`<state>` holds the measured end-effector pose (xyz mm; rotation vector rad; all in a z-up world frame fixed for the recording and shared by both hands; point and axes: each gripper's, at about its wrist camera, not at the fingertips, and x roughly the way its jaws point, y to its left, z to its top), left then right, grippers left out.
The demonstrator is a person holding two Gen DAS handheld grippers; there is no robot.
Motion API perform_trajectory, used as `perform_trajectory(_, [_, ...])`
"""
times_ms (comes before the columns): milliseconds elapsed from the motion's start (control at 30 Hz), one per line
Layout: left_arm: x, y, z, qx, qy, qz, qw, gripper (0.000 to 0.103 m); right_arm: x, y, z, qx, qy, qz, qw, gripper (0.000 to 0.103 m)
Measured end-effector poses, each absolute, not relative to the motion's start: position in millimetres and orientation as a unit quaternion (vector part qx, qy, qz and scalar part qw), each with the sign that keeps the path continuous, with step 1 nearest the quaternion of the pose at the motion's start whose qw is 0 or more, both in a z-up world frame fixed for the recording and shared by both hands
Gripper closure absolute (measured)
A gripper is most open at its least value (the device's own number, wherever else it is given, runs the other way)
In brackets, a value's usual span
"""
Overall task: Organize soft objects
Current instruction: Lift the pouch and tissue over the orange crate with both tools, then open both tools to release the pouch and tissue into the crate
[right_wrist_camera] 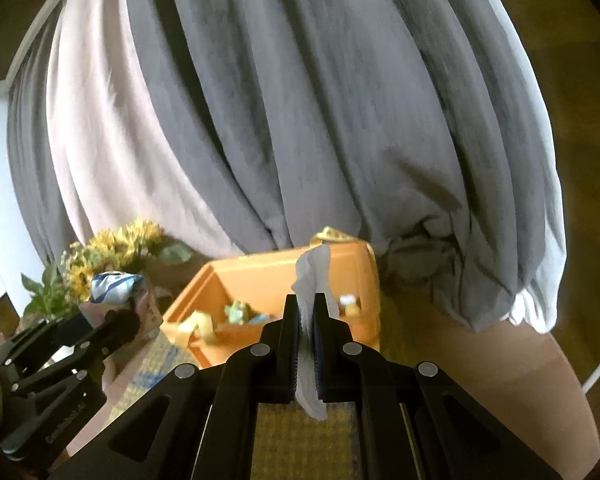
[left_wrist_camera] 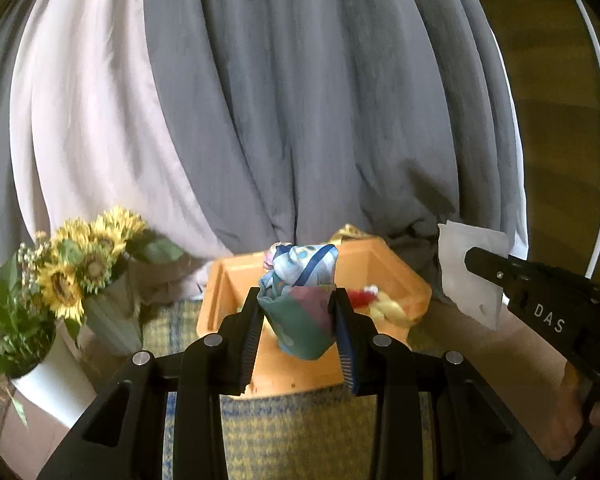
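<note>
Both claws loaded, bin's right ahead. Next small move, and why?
Probably ease the left claw forward over the orange bin and let go. It is clamped on a bunched patterned cloth just short of the open bin, which already holds soft toys. The right claw, pinching a white cloth, can follow.

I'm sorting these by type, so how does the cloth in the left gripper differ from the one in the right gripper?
The patterned scarf is multicoloured, blue, green and pink; the white cloth is plain. The scarf is bunched into a thick wad that keeps the left gripper's jaws apart; the white cloth is thin, so the right gripper's jaws are nearly shut. Both are held in front of the orange bin.
</note>
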<state>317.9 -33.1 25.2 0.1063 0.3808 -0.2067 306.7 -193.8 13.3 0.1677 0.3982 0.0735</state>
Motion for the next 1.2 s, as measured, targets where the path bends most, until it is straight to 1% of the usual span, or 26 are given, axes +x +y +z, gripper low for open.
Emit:
perform_trajectory(300, [358, -29, 37, 0.046, 0.17, -0.105, 0.979, 0.069, 343, -190, 28, 0.079, 0.172, 0.036, 0.981, 0.096])
perform_trajectory(700, [407, -22, 29, 0.043, 0.183, -0.095, 0.978, 0.069, 392, -172, 34, 0.052, 0.167, 0.027, 0.984, 0.096])
perform_trajectory(967, [443, -21, 14, 0.042, 0.211, -0.084, 0.973, 0.069, 434, -166, 23, 0.041, 0.188, 0.042, 0.98, 0.096])
perform_trajectory(1200, [473, -25, -13, 0.043, 0.257, -0.08, 0.962, 0.069, 471, -161, 1, 0.044, 0.231, 0.056, 0.97, 0.096])
